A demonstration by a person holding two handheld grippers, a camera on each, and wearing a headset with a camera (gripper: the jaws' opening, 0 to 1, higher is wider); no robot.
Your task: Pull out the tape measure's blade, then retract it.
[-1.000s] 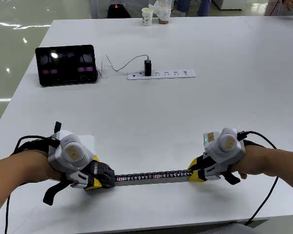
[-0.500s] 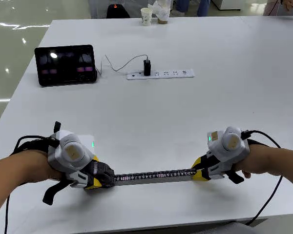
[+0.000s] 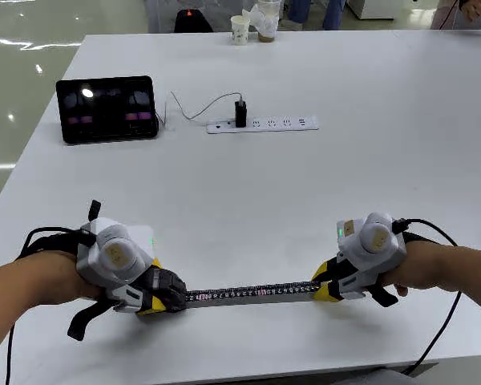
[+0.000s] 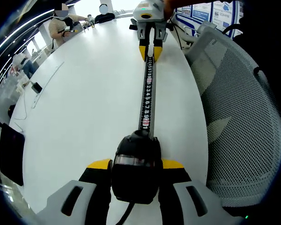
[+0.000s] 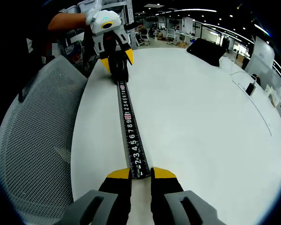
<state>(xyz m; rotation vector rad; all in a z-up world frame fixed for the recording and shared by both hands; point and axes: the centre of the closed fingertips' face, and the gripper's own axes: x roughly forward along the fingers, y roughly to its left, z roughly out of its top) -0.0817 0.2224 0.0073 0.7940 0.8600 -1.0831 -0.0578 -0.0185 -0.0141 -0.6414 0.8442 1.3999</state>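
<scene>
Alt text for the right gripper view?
The right gripper pinches the end of the blade, which runs across the white table to the tape measure case held by the left gripper. A mesh chair stands alongside.

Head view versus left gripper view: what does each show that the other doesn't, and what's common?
Head view: the person's left hand on the left gripper, and the lit screen of the black tablet. Left gripper view: a grey mesh chair back beside the white table. Both: the black tape measure case in the left gripper, its numbered blade stretched to the right gripper, that table.
</scene>
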